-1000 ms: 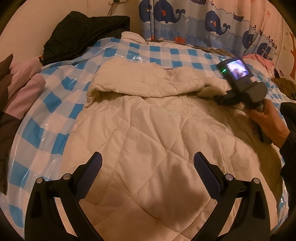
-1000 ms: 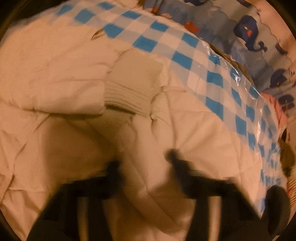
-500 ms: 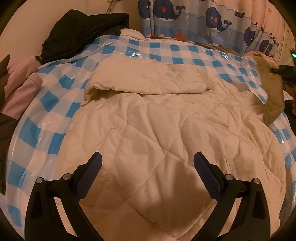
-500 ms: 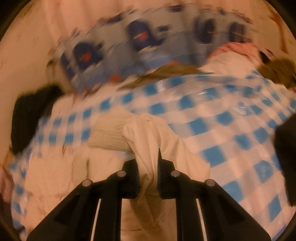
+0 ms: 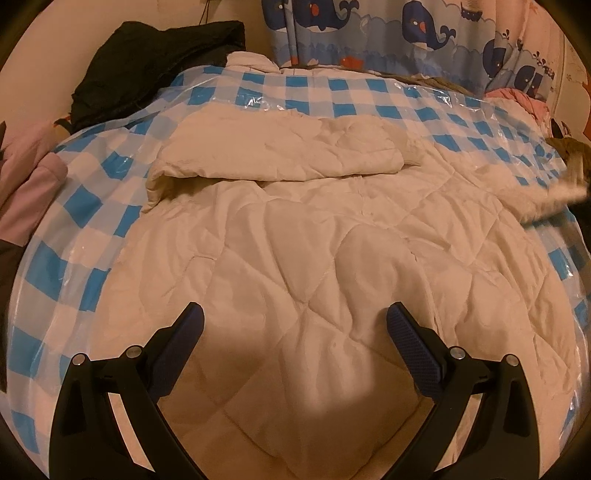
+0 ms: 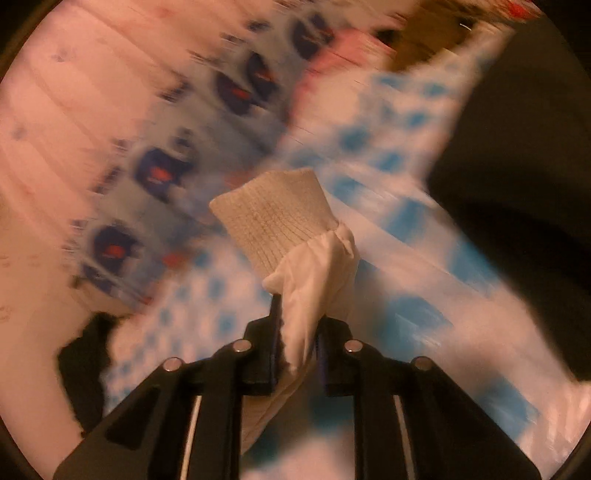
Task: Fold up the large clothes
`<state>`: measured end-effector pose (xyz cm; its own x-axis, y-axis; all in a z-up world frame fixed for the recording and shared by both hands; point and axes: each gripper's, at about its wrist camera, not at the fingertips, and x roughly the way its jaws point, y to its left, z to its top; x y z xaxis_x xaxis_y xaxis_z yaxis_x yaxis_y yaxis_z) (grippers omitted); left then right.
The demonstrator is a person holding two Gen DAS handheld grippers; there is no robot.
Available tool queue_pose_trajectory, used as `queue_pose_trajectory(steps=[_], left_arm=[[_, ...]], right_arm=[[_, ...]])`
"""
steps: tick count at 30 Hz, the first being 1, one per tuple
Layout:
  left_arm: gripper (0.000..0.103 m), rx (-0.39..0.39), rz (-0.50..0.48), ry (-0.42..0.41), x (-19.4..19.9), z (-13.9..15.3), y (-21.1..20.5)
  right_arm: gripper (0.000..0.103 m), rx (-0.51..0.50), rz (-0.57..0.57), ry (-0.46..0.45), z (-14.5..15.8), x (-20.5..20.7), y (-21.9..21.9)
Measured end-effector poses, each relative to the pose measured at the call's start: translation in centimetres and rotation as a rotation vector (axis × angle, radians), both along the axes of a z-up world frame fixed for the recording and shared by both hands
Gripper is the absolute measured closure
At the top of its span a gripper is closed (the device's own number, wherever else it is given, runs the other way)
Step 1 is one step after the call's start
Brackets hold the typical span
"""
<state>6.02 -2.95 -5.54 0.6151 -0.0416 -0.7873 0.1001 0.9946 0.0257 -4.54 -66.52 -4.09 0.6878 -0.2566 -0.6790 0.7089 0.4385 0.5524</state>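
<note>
A cream quilted jacket (image 5: pixel 314 240) lies spread on a blue-and-white checked plastic sheet (image 5: pixel 92 184). One sleeve (image 5: pixel 277 155) is folded across its upper part. My left gripper (image 5: pixel 295 314) hovers open just above the jacket's lower part, with nothing between its fingers. In the right wrist view, my right gripper (image 6: pixel 297 325) has the other sleeve (image 6: pixel 317 273) pinched between its jaws, just behind the ribbed knit cuff (image 6: pixel 277 221). The jaws are opening, with the fabric still between them. That sleeve (image 5: pixel 546 195) shows blurred at the right edge of the left wrist view.
A black garment (image 5: pixel 155 62) is heaped at the back left and pink clothes (image 5: pixel 26 177) at the left edge. A whale-print curtain (image 5: pixel 369 33) hangs behind the bed. More pink fabric (image 5: pixel 524 103) lies at the back right. A dark shape (image 6: pixel 517 184) fills the right wrist view's right side.
The right gripper closed on the sleeve lying over the jacket and swept it out to the right, rolling as it went. It has left the left wrist view. The left gripper stays open.
</note>
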Motion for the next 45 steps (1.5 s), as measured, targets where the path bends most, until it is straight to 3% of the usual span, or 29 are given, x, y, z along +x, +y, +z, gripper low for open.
queue_pose_trajectory(steps=[1, 2, 4, 6, 8, 12, 14, 17, 19, 20, 21, 22, 28, 30, 34, 36, 38, 40, 41, 42, 43, 45], left_arm=[[0.008, -0.008, 0.003, 0.003, 0.0, 0.1, 0.0], [0.008, -0.015, 0.003, 0.003, 0.0, 0.2, 0.1], [0.008, -0.022, -0.003, -0.003, -0.3, 0.6, 0.2], [0.008, -0.02, -0.007, -0.017, -0.7, 1.1, 0.3], [0.008, -0.019, -0.012, -0.024, -1.1, 1.5, 0.5], [0.008, 0.001, -0.018, -0.034, -2.5, 1.9, 1.6], [0.008, -0.011, 0.007, -0.018, -3.3, 1.8, 3.0], [0.008, -0.1, 0.09, 0.012, -5.6, 2.0, 6.7], [0.008, -0.121, 0.123, 0.014, -7.0, 2.3, 8.6], [0.008, -0.119, 0.134, 0.011, -7.5, 2.4, 9.4], [0.008, -0.107, 0.147, 0.005, -8.3, 2.8, 10.3], [0.008, -0.1, 0.156, 0.002, -8.8, 3.0, 10.9], [0.008, -0.104, 0.206, -0.004, -11.1, 5.2, 14.1], [0.008, -0.104, 0.207, -0.021, -11.9, 6.2, 14.7], [0.008, -0.076, 0.195, -0.034, -12.6, 6.9, 15.1], [0.008, -0.081, 0.184, -0.019, -12.5, 6.5, 15.0], [0.008, -0.076, 0.167, -0.002, -11.9, 5.8, 14.4], [0.008, -0.073, 0.147, 0.009, -11.4, 5.3, 13.6], [0.008, -0.076, 0.129, 0.01, -11.0, 5.1, 12.9], [0.008, -0.077, 0.112, 0.007, -10.5, 5.0, 12.3], [0.008, -0.071, 0.096, 0.0, -10.0, 4.8, 11.6], [0.008, -0.05, 0.068, -0.016, -9.0, 4.6, 10.2]], right_arm=[[0.064, -0.006, 0.005, 0.051, -0.6, -1.0, 0.7], [0.06, -0.025, 0.02, 0.072, -0.6, -2.1, 1.8], [0.042, -0.058, 0.074, 0.07, 0.0, -4.2, 5.1], [0.035, -0.048, 0.214, 0.036, 0.6, -6.9, 10.2], [0.033, 0.064, 0.467, 0.0, 0.2, -7.7, 15.9], [0.032, 0.284, 0.889, 0.048, -1.4, -7.4, 28.1], [0.032, 0.313, 0.985, 0.099, -2.1, -6.9, 31.6], [0.031, 0.382, 1.085, 0.109, -2.9, -5.9, 35.1], [0.034, 0.358, 1.132, 0.111, -2.4, -5.6, 36.6], [0.043, 0.372, 1.143, 0.098, -2.1, -5.6, 37.0], [0.076, 0.39, 1.137, 0.079, -1.8, -5.8, 36.9], [0.084, 0.397, 1.125, 0.052, -1.5, -6.1, 36.8], [0.088, 0.313, 1.043, -0.175, 6.0, -7.1, 33.9], [0.088, 0.29, 1.053, -0.19, 8.0, -8.2, 32.7], [0.088, 0.303, 1.027, -0.07, 5.7, -11.4, 30.9], [0.088, 0.374, 1.011, 0.081, 0.7, -13.3, 30.4], [0.088, 0.404, 1.004, 0.226, -3.2, -14.5, 30.3], [0.084, 0.447, 0.955, 0.218, -4.4, -15.4, 29.4], [0.08, 0.39, 0.931, 0.227, -3.4, -15.4, 29.1], [0.067, 0.305, 0.904, 0.249, -1.9, -15.1, 29.0], [0.048, 0.189, 0.858, 0.265, 0.2, -14.5, 28.7], [0.033, 0.032, 0.794, 0.216, 4.5, -12.4, 28.5]])
